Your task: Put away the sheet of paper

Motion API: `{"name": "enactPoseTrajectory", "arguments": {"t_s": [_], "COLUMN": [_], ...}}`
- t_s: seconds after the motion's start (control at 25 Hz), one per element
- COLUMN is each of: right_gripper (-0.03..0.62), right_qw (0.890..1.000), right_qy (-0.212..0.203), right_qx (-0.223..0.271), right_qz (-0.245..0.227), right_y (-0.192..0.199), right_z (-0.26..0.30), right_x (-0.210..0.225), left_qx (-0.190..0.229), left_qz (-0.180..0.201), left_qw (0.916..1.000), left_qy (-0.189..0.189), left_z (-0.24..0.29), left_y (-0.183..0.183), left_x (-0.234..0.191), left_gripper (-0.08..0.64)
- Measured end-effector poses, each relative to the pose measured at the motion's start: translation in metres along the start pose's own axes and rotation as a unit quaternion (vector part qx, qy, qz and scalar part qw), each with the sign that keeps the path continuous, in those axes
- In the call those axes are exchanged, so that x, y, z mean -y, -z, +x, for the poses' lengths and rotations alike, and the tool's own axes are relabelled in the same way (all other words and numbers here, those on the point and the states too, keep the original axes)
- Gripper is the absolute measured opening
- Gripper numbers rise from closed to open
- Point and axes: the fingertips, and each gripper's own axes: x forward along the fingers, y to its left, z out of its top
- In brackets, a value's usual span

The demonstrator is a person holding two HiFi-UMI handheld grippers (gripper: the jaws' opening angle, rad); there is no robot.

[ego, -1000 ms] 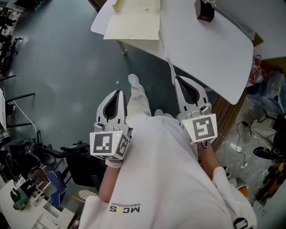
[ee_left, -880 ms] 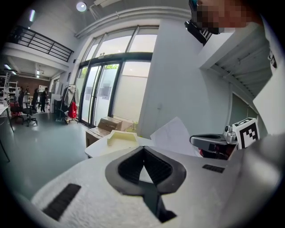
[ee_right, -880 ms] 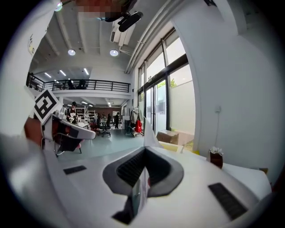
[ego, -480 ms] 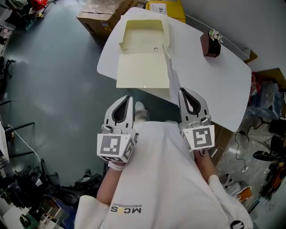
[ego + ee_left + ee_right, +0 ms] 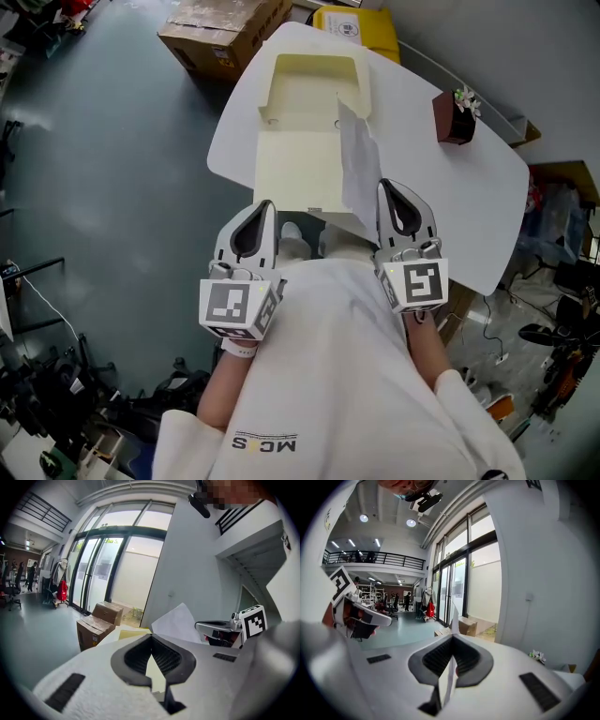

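Right hand-held gripper (image 5: pixel 394 192): clamped on the near edge of the sheet of paper (image 5: pixel 357 169), which is held on edge above the open cream folder (image 5: pixel 298 155) on the white tabletop (image 5: pixel 441 187), presumably for lowering inside. Left hand-held gripper (image 5: pixel 261 211): jaws together, empty, kept clear of the folder.

Seen from above, a white surface (image 5: pixel 487 187) fills the upper centre. An open cream folder (image 5: pixel 305 159) lies flat on it. Mid-frame, the right gripper (image 5: pixel 405 199) pinches a white sheet (image 5: pixel 358 169) that stands up beside the folder. The left gripper (image 5: pixel 253 220) hangs lower left, off the surface. A dark pot (image 5: pixel 454 117) sits upper right, and a cardboard box (image 5: pixel 225 23) is at the top.
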Motion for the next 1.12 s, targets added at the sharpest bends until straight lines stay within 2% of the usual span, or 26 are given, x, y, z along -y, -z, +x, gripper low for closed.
{"name": "enactPoseTrajectory", "arguments": {"t_s": [0.24, 0.36, 0.52, 0.56, 0.64, 0.72, 0.88, 1.12], "right_gripper": [0.012, 0.012, 0.012, 0.012, 0.012, 0.012, 0.012, 0.012], "right_qw": [0.999, 0.997, 0.989, 0.988, 0.982, 0.977, 0.971, 0.949], "right_qy": [0.001, -0.005, -0.059, -0.074, -0.106, -0.127, -0.148, -0.218], "right_qx": [0.023, 0.038, 0.082, 0.070, 0.008, -0.032, -0.046, -0.084], "right_qz": [-0.033, -0.074, -0.106, -0.118, -0.156, -0.168, -0.179, -0.213], "right_y": [-0.027, -0.043, -0.059, -0.051, -0.018, 0.012, 0.053, 0.124], "right_z": [0.031, 0.047, 0.068, 0.072, 0.081, 0.092, 0.118, 0.155], "right_x": [0.023, 0.021, -0.010, -0.019, -0.032, -0.044, -0.068, -0.106], "left_qx": [0.001, -0.002, -0.004, -0.006, -0.008, -0.013, -0.026, -0.047], "left_qz": [0.002, 0.004, 0.001, -0.003, -0.013, -0.019, -0.029, -0.040], "left_qw": [1.0000, 1.0000, 0.9999, 0.9998, 0.9995, 0.9991, 0.9984, 0.9967], "left_qy": [0.002, -0.001, -0.013, -0.017, -0.028, -0.035, -0.040, -0.052], "left_z": [0.019, 0.022, 0.027, 0.028, 0.030, 0.033, 0.046, 0.063], "left_y": [-0.011, -0.009, -0.010, -0.009, -0.005, 0.002, 0.017, 0.033], "left_x": [0.001, -0.004, -0.015, -0.018, -0.025, -0.031, -0.041, -0.061], "left_gripper": [0.025, 0.025, 0.025, 0.025, 0.025, 0.025, 0.025, 0.025]}}
